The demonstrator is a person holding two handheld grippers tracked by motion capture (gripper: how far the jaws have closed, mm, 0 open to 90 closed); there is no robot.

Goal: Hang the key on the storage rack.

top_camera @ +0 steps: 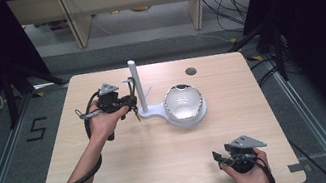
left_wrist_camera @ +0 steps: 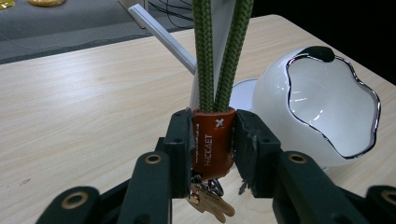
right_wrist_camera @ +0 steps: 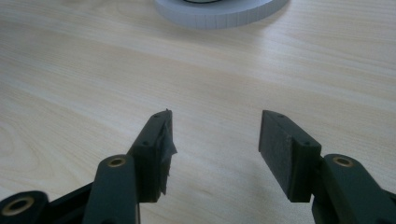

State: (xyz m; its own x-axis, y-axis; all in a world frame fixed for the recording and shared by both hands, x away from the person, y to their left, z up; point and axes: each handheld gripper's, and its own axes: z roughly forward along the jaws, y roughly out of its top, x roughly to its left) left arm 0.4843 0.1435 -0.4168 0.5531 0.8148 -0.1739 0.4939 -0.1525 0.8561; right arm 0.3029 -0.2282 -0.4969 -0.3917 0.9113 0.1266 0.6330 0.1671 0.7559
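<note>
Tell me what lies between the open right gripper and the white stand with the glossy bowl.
Bare wooden table between right gripper and white stand, in the right gripper view.

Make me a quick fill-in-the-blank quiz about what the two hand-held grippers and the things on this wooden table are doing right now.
1. The left hand-held gripper clamps the ____ leather tab of a keychain with a green cord loop.
2. Under that tab hang brass-coloured ____.
3. The right hand-held gripper has its jaws ____, with nothing between them.
4. On the white stand sits a glossy white ____ with a wavy chrome rim.

Missing words: orange; keys; open; bowl
</note>
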